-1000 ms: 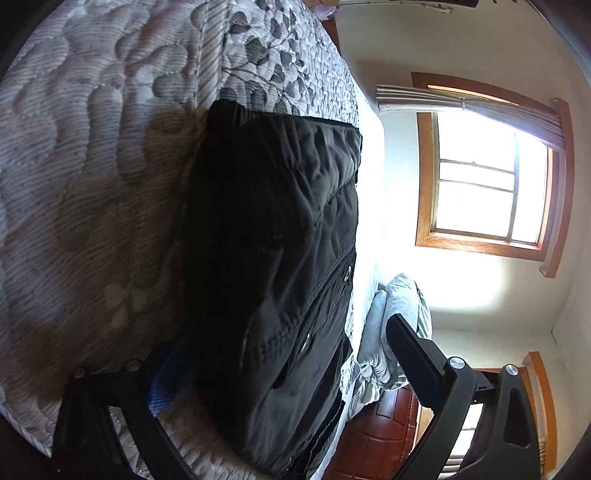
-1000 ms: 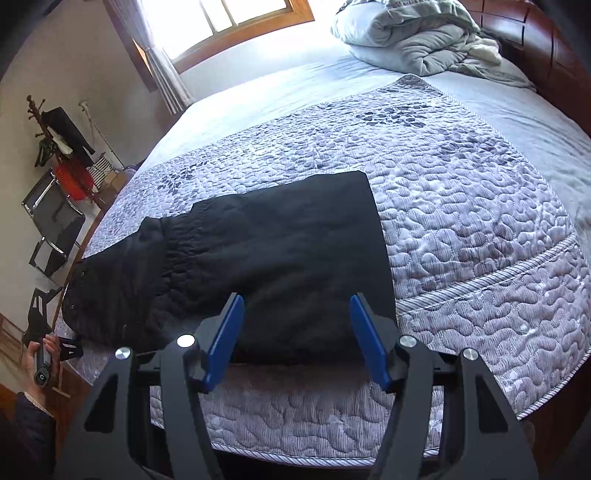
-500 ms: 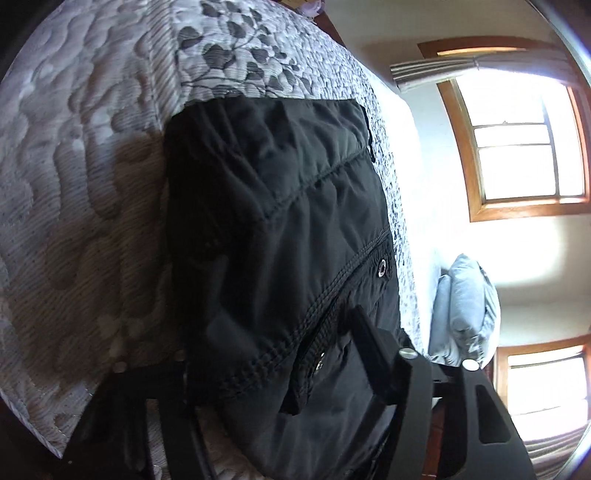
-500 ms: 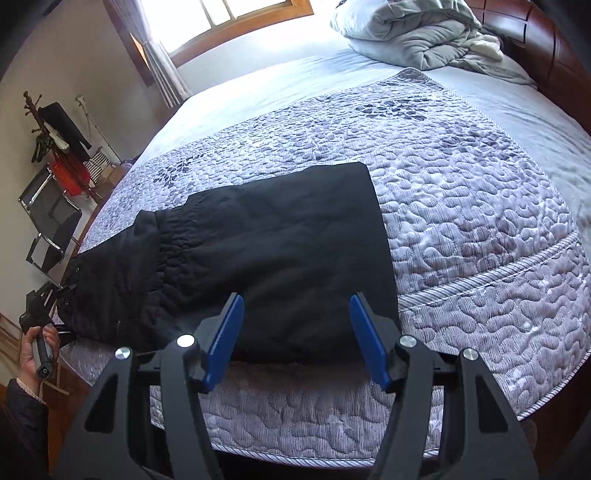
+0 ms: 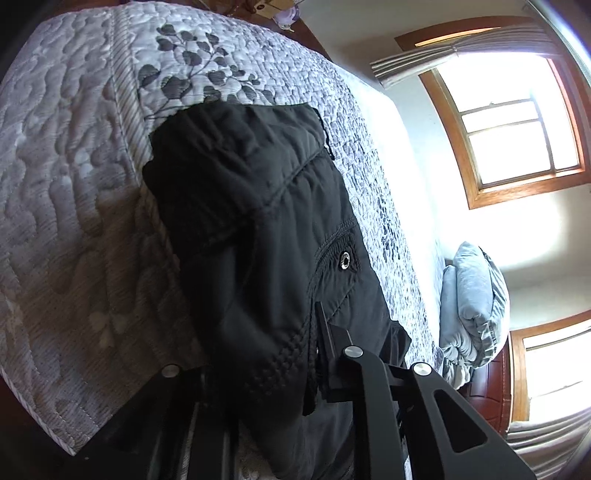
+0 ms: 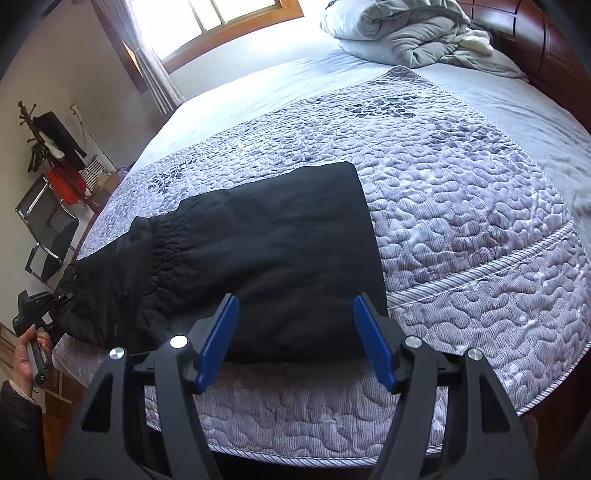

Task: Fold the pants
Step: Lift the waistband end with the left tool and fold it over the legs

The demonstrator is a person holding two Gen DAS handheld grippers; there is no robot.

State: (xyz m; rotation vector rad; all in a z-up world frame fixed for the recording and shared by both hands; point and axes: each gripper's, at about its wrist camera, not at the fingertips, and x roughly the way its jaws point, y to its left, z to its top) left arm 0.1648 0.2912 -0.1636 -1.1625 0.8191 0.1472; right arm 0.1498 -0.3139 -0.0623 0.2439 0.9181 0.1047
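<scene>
While lengthwise along bed edge: pants (image 6: pixel 273 251)

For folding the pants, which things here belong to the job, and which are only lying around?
Belong to the job:
black pants
left gripper, shut on the pants' end
right gripper, open above the pants
quilted bedspread beneath

Just lying about:
grey duvet
coat rack
chair
</scene>
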